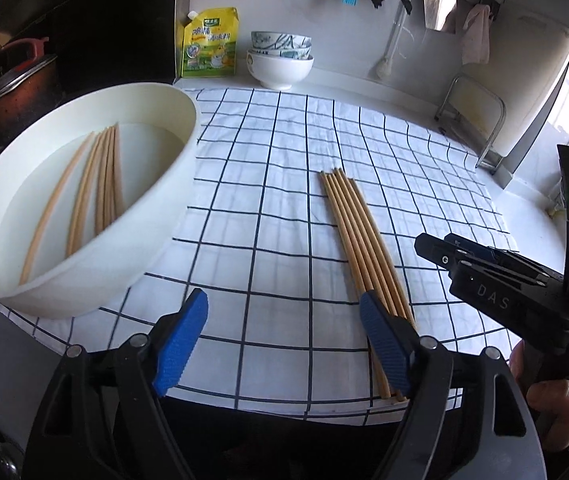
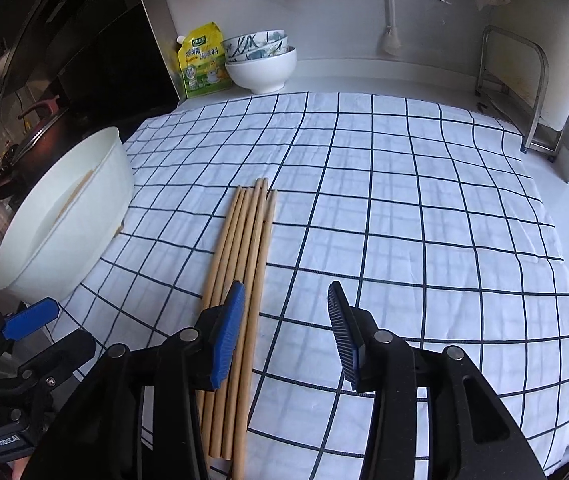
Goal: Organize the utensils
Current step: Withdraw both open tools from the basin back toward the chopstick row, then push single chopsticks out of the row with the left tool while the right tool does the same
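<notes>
A row of several wooden chopsticks [image 1: 360, 236] [image 2: 244, 248] lies side by side on a white cloth with dark checks [image 1: 268, 184] [image 2: 404, 220]. To the left, a white basin [image 1: 124, 256] [image 2: 68, 220] holds water and several more chopsticks [image 1: 100, 184]. My left gripper [image 1: 282, 308] is open near the cloth's front edge with bare cloth between its blue pads; its right finger [image 1: 384, 340] overlaps the row's near end. My right gripper [image 2: 286, 292] is open above the row's near half, its left finger [image 2: 226, 332] over the sticks, no pad pressing them.
Stacked bowls [image 1: 280, 60] and a yellow pouch [image 1: 208, 44] stand at the back wall. A metal rack [image 1: 472, 120] is at the back right. A lidded dark pot [image 1: 16, 96] sits left of the basin. The cloth hangs over the counter's front edge.
</notes>
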`<state>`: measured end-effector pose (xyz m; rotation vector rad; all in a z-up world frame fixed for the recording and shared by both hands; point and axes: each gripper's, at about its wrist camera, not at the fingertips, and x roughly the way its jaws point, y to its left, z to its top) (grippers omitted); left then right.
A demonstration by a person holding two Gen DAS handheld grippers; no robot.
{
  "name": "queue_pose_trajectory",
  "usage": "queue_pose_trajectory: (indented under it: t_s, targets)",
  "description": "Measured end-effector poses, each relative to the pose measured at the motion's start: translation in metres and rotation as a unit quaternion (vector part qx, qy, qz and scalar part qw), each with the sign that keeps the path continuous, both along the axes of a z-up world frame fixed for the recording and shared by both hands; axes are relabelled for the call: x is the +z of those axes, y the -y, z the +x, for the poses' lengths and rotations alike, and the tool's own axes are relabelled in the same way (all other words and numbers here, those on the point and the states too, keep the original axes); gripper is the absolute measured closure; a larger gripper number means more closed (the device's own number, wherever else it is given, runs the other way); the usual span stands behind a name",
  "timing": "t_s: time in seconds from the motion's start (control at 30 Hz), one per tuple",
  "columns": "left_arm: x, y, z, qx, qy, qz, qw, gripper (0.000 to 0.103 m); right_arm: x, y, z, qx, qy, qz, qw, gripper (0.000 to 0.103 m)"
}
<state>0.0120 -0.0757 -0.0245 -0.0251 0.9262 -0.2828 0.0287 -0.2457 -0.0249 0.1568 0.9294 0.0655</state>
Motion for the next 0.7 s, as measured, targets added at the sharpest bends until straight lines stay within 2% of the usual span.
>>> queue_pose_trajectory:
  t_s: [0.1, 0.4, 0.7]
  targets:
    - [-0.005, 0.003, 0.000, 0.003, 0.000, 0.002, 1.0000, 0.025, -0.003, -0.002, 0.000, 0.008, -0.004, -0.007, 1.000, 0.057]
    - [-0.025, 0.004, 0.001, 0.018, -0.014, 0.009, 0.9997, 0.024, -0.017, -0.009, 0.000, 0.024, -0.024, -0.044, 0.998, 0.057]
    - [-0.034, 0.001, 0.004, 0.025, -0.026, 0.003, 0.9993, 0.024, -0.026, -0.016, 0.002, 0.042, -0.040, -0.061, 0.996, 0.056]
